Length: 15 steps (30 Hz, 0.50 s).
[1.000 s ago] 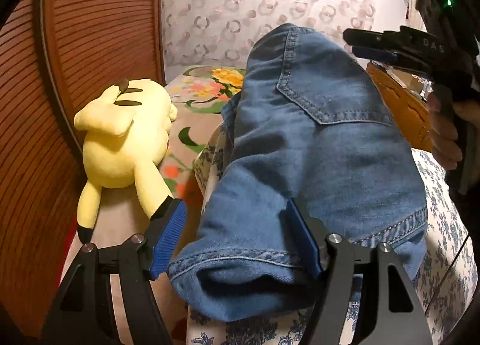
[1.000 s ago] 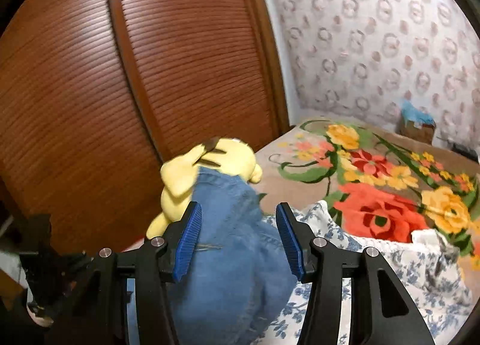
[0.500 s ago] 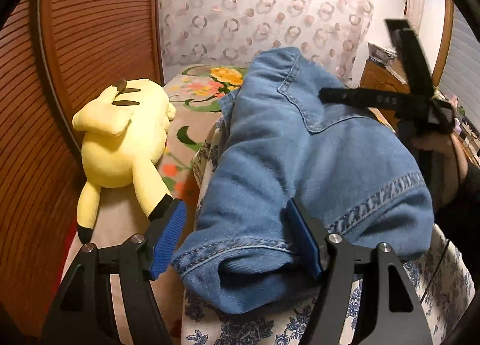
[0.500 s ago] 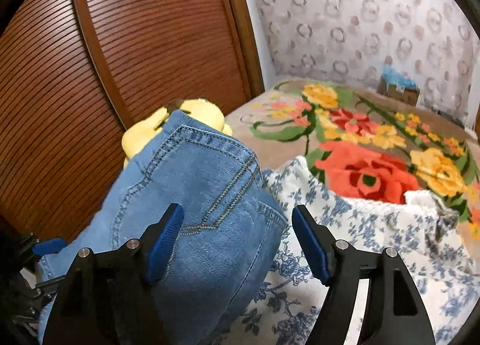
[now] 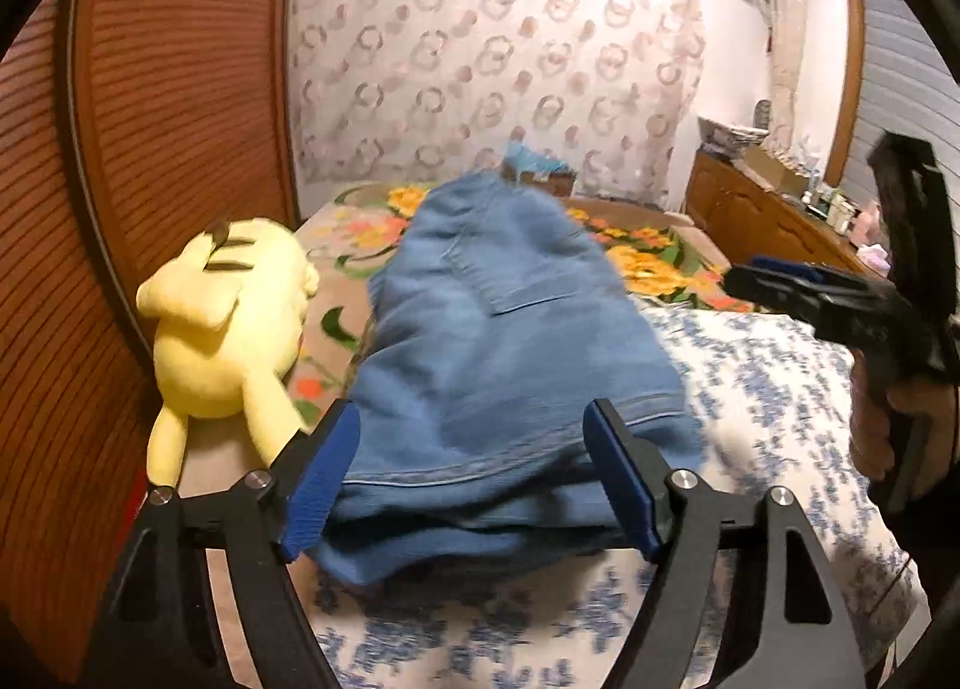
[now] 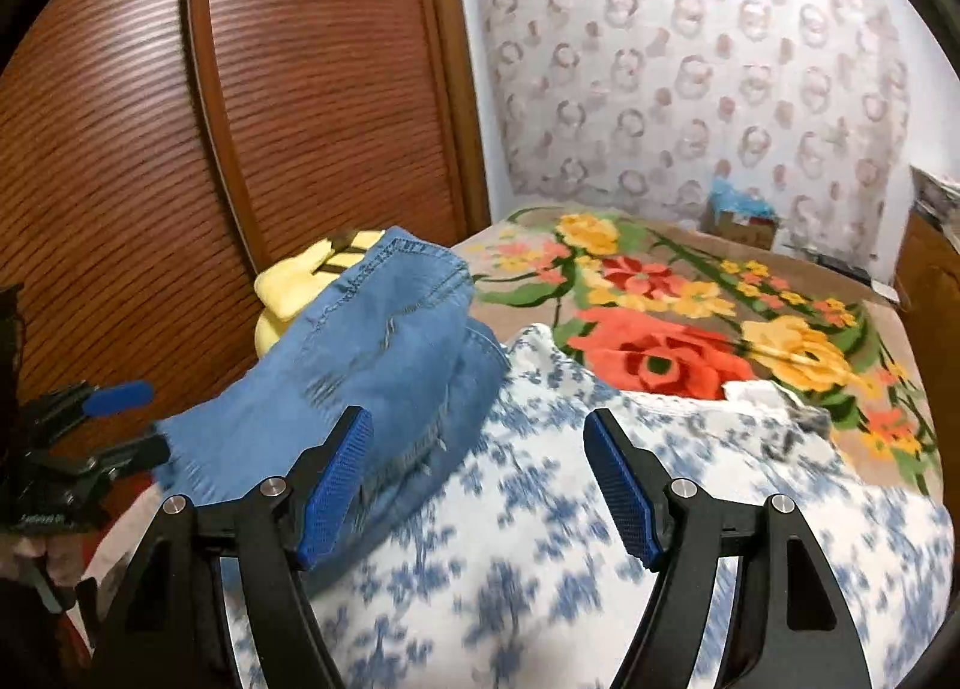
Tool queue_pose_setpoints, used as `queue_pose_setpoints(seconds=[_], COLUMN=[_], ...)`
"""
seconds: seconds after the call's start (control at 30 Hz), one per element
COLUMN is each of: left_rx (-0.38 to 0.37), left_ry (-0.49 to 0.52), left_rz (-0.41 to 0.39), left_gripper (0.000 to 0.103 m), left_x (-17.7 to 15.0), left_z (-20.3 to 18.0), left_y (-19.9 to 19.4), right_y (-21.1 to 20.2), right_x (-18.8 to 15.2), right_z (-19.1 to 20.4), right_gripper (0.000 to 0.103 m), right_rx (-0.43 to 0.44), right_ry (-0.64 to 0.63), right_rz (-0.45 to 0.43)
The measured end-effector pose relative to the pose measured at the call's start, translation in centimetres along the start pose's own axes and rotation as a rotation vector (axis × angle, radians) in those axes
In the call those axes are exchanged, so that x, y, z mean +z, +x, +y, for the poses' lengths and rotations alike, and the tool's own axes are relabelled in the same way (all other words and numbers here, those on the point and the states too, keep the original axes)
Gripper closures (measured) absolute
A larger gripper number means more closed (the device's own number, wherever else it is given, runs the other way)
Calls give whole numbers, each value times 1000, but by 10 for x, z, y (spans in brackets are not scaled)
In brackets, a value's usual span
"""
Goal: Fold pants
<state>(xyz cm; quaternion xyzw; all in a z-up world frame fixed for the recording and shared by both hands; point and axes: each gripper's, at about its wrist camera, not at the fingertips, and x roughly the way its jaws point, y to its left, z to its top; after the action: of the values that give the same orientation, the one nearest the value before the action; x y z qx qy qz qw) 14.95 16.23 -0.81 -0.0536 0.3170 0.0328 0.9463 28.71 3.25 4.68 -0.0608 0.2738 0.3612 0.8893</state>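
Left gripper (image 5: 471, 482) has its blue-padded fingers spread wide, straddling the near hem of the folded blue denim pants (image 5: 504, 353) without clamping them. Right gripper (image 6: 480, 485) is likewise spread apart over the blue-and-white floral quilt (image 6: 540, 569), the pants lying at its 10 o'clock. Those pants rest on the quilt, with a yellow plush toy (image 5: 231, 317) at their 9 o'clock on the bed.
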Motion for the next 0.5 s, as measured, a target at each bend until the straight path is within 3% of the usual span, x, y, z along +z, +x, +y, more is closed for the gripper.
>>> queue_pose_setpoints(seconds=[0.3, 0.5], left_rx=[-73, -120], left_ry=[60, 106], left_rz=[-71, -101], left_gripper=[17, 13], left_x=[1, -3], left_z=[-64, -112], left_y=[-37, -61], right_y=[-124, -180], right_x=[-50, -79], right_z=[-5, -1], right_gripper=[28, 28], right_rx=[-104, -188], right_ry=[41, 70], right_rz=[-104, -160])
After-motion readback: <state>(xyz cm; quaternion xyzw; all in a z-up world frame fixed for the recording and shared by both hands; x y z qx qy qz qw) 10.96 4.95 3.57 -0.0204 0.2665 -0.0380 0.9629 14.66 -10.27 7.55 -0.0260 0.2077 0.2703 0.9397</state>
